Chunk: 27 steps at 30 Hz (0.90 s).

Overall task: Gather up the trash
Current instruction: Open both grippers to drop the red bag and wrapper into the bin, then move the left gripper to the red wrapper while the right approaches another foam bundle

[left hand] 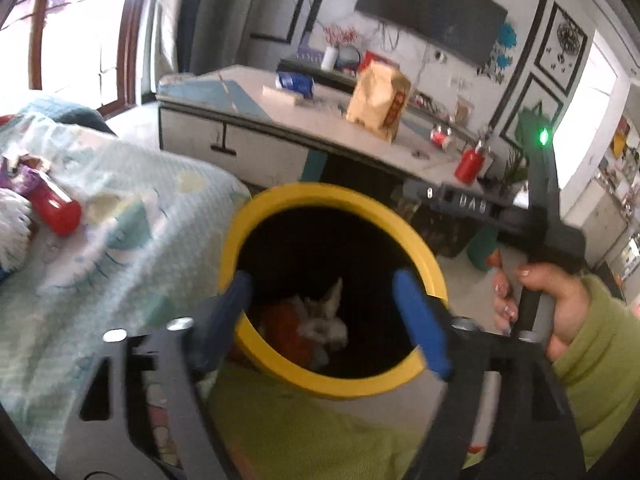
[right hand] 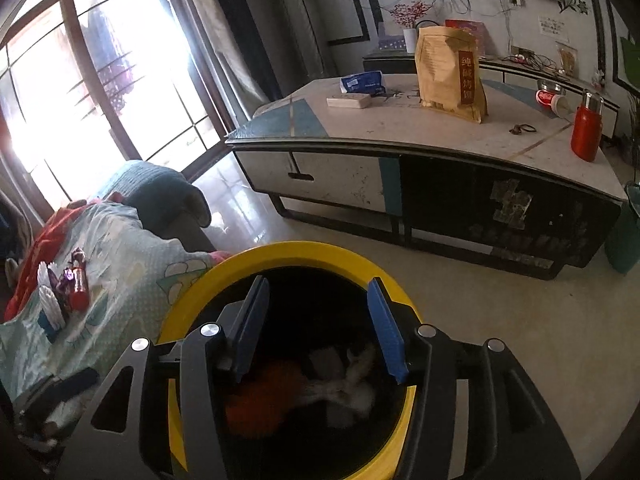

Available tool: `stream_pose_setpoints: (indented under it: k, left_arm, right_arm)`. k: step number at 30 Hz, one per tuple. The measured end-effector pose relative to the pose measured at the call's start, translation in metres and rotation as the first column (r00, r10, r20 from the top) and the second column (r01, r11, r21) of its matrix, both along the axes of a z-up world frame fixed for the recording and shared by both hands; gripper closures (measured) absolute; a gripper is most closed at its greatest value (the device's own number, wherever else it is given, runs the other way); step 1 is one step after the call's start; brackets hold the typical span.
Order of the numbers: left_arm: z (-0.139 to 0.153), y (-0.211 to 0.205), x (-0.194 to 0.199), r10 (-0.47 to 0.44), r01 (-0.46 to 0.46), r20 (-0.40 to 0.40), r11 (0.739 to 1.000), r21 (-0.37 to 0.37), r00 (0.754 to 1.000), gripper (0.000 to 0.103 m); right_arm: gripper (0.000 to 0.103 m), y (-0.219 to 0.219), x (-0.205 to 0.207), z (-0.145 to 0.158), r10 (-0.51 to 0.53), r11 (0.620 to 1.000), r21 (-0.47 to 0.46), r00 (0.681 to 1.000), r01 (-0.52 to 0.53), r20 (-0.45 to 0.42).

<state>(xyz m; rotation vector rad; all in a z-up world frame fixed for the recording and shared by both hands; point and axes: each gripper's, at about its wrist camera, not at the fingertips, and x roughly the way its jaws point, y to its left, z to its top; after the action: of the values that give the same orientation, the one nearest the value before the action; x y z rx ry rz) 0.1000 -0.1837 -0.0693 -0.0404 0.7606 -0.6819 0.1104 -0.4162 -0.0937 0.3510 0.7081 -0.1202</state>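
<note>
A yellow-rimmed bin [left hand: 240,224] [right hand: 188,296] stands beside the bed. Inside lie crumpled white paper [left hand: 324,320] [right hand: 348,392] and an orange wrapper [left hand: 284,324] [right hand: 260,396]. My left gripper [left hand: 324,300] is open and empty over the bin's mouth. My right gripper [right hand: 316,324] is open and empty, also above the bin's mouth; its body shows in the left wrist view [left hand: 540,216], held by a hand. On the bed [left hand: 120,216] [right hand: 120,256] lie a red tube [left hand: 56,204] [right hand: 78,288], a purple wrapper [left hand: 24,178] [right hand: 68,280] and white tissue [left hand: 12,220] [right hand: 50,304].
A low cabinet [right hand: 400,136] [left hand: 248,120] stands behind the bin, carrying a brown paper bag [right hand: 448,72] [left hand: 378,100], a red flask [right hand: 586,128] [left hand: 470,162], a blue packet [right hand: 362,82] and a can [right hand: 550,100]. A large window [right hand: 100,80] is at left.
</note>
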Motion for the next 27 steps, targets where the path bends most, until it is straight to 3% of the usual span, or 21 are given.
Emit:
stream_pose_setpoints:
  k: [4,14,27]
  left_arm:
    - [0.017,0.013,-0.006,0.054,-0.053,0.076,0.999,-0.010,0.996,0.011]
    - [0.042,0.053,-0.010,0.198,-0.196,0.150,0.980,-0.030,0.969,0.011]
    - [0.059,0.116,-0.006,0.384,-0.374,0.174,0.923,-0.091,0.907,0.011]
  right_arm:
    - [0.053,0.009,-0.004,0.014,0.025,1.000,0.000,0.999,-0.025,0.046]
    - [0.045,0.052,-0.018,0.055,0.125,0.992,-0.032,0.977,-0.121,0.176]
    - [0.043,0.109,-0.026,0.075,0.259,0.966,-0.064,0.940,-0.251,0.220]
